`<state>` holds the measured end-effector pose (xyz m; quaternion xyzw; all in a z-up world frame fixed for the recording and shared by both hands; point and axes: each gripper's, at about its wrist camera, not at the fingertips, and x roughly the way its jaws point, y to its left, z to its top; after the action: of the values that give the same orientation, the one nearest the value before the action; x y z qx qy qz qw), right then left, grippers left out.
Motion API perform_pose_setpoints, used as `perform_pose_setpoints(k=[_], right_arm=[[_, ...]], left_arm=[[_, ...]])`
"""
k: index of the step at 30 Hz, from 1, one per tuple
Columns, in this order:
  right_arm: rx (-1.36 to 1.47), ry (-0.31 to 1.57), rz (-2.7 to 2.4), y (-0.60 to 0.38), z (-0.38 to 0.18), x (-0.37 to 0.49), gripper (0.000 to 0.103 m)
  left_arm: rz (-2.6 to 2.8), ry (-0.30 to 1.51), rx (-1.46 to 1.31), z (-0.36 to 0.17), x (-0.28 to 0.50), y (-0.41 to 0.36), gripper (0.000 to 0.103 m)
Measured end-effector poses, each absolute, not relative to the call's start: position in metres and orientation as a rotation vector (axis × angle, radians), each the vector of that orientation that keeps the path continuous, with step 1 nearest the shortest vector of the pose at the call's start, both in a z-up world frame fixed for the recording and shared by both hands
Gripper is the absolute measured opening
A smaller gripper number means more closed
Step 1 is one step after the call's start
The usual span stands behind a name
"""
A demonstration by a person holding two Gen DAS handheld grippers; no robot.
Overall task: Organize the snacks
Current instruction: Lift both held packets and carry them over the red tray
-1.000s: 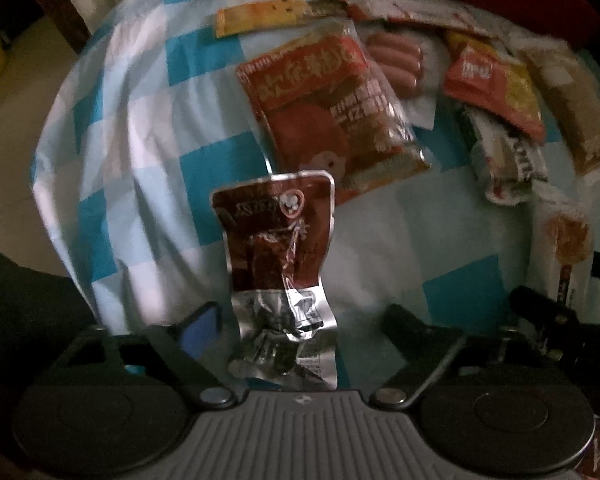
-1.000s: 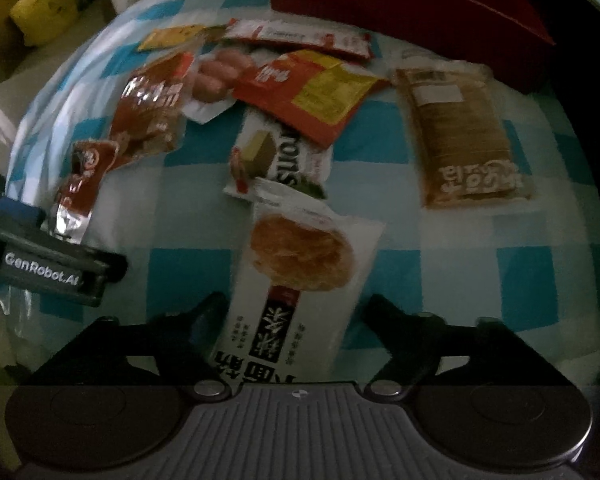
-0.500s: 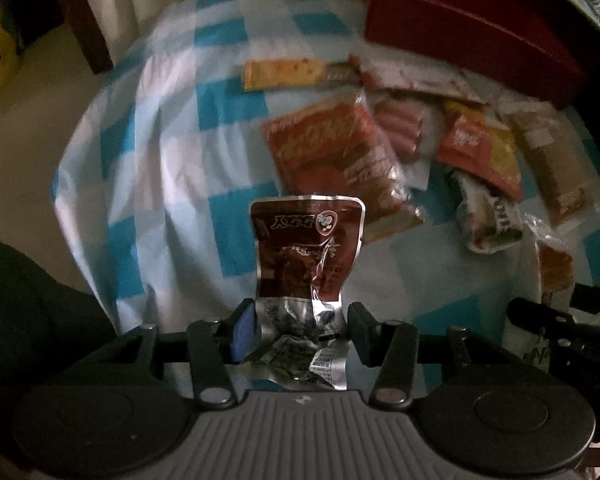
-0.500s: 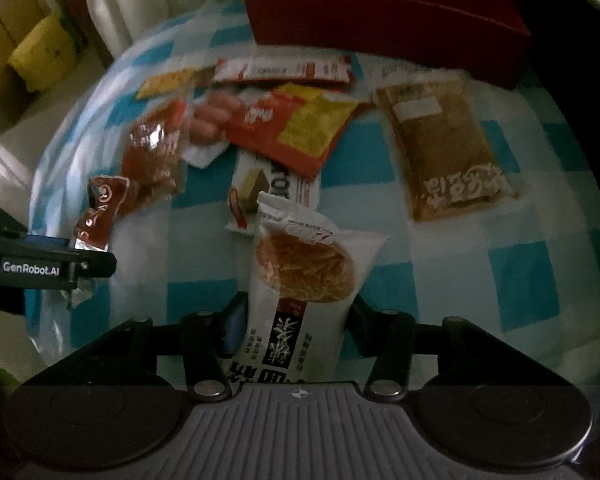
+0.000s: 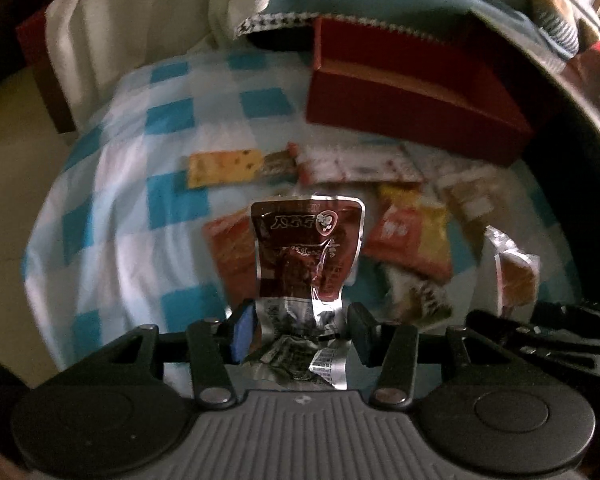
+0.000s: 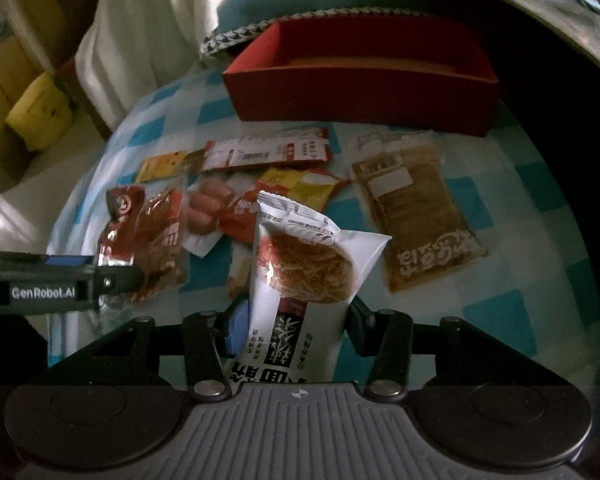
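Observation:
My left gripper point(image 5: 300, 334) is shut on a dark brown and silver foil snack pouch point(image 5: 306, 256), which stands upright above the blue-checked cloth. My right gripper point(image 6: 294, 328) is shut on a white pastry packet point(image 6: 308, 268) with a round golden cake printed on it, also lifted off the cloth. In the right wrist view the left gripper point(image 6: 100, 276) shows at the left edge with the brown pouch point(image 6: 118, 226) in it. A red open box point(image 6: 360, 80) sits at the far side of the table; its inside looks bare.
Several snack packs lie on the checked cloth point(image 6: 512, 308): a brown flat pack point(image 6: 416, 216), a red-and-yellow pack point(image 6: 296, 188), a long red-and-white bar point(image 6: 268, 152), a yellow bar point(image 5: 224, 166), sausages point(image 6: 204, 208). White fabric point(image 5: 152, 12) hangs behind.
Both grippers closed on their packets and lifted them off the cloth. The views tilted up, so the red box and far background came into sight.

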<state>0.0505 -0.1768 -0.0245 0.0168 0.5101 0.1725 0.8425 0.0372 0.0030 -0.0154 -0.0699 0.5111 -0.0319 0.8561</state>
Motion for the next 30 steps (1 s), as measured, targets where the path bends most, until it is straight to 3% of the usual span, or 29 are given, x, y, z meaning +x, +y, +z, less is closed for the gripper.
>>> perform_pose_setpoints(k=[30], right_arm=[[0.081,0.913,0.327,-0.192,0.022,0.140,0.057]], left_arm=[[-0.152,0.918,-0.158,0.029,0.124,-0.038,0.043]])
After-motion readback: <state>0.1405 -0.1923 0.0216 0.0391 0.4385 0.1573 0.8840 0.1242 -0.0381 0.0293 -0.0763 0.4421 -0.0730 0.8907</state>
